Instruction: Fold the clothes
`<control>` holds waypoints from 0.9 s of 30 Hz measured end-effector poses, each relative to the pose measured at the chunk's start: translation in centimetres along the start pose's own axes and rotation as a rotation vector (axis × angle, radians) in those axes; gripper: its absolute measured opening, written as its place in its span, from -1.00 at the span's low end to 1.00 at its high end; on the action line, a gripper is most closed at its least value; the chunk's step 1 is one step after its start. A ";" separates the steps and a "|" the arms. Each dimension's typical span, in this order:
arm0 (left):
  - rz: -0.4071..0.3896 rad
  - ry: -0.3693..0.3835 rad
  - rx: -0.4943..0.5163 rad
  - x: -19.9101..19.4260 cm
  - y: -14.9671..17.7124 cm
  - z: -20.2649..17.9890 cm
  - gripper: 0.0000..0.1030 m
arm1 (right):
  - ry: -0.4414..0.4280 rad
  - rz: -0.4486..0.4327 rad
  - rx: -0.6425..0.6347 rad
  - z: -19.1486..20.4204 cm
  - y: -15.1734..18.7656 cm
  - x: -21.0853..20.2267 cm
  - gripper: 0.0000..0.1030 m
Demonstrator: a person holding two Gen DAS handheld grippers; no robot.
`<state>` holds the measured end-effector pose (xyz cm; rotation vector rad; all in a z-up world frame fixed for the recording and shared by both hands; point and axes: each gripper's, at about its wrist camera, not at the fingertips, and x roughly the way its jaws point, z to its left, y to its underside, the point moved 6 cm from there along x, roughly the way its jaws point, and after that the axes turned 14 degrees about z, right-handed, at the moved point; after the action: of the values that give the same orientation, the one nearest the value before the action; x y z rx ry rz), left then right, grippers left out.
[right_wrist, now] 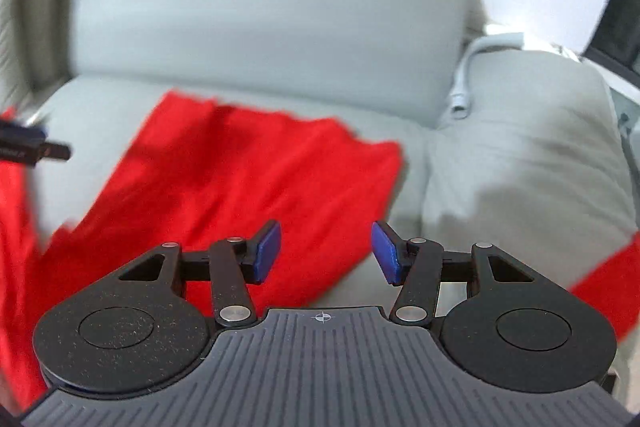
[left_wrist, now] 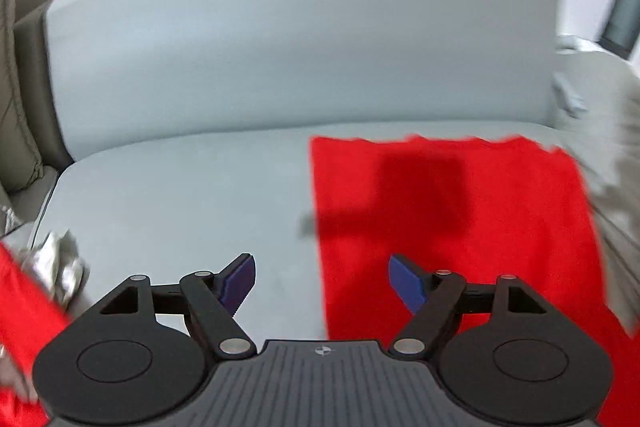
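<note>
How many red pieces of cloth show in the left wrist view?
2. One red cloth lies flat on the grey sofa seat, right of centre. A second red piece sits at the lower left edge, partly cut off; they may join out of view.

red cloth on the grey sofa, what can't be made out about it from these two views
- Red cloth, left wrist view: motion blur hides its seams and garment type; the gripper body covers its near edge.
- Same cloth, right wrist view: near part hidden behind the open right gripper.
- Crumpled grey item, left wrist view: too blurred to identify.
- Left gripper: open, empty; contact with the cloth cannot be told.
</note>
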<state>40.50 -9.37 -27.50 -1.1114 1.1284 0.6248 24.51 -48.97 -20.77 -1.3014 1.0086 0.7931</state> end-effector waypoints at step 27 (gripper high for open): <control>-0.211 -0.193 0.069 3.6 -7.7 2.2 -0.88 | 0.101 -0.121 0.026 -1.7 -13.2 12.6 -0.93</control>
<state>49.22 -10.59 -27.97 -1.0701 0.8487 0.5115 41.07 -53.26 -27.24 -1.3776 1.0063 0.6263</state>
